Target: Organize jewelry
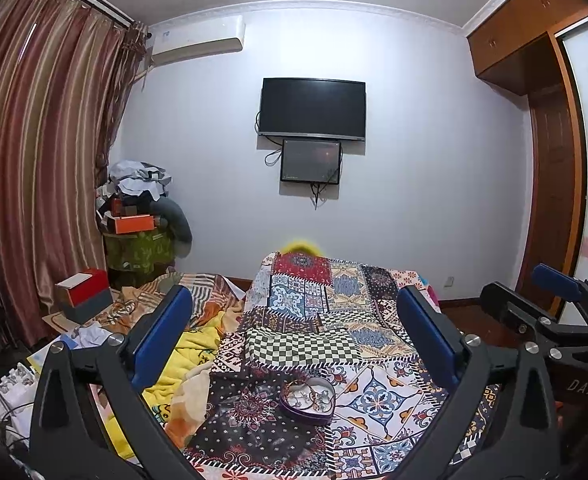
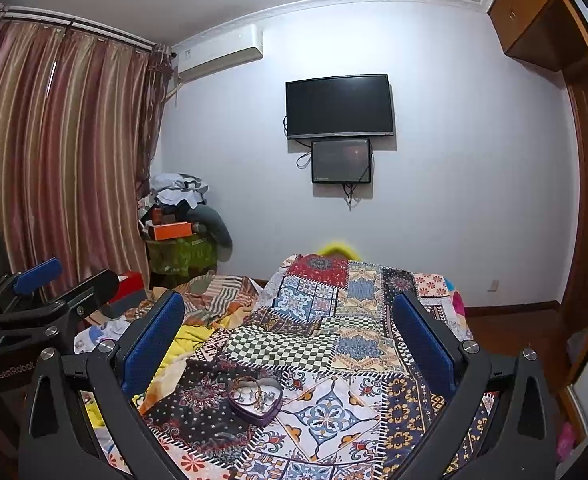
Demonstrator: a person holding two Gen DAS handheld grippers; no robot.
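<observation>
A purple heart-shaped tin (image 1: 308, 400) (image 2: 255, 399) lies on the patchwork bedspread (image 1: 326, 312) (image 2: 334, 344), holding several rings and a bangle. My left gripper (image 1: 294, 336) hovers above the bed, open, with the tin low between its blue fingers and nothing held. My right gripper (image 2: 289, 340) is also open and empty, the tin below and left of its centre. Each gripper shows at the edge of the other's view: the right gripper (image 1: 550, 300) at far right, the left gripper (image 2: 53, 284) at far left.
A yellow blanket (image 1: 185, 364) and striped bedding lie left of the bedspread. A red, white and grey box (image 1: 83, 294) sits near the curtain (image 1: 41, 160). A clutter pile (image 1: 141, 216) fills the corner. A TV (image 1: 312, 106) hangs on the far wall; wardrobe (image 1: 550, 120) at right.
</observation>
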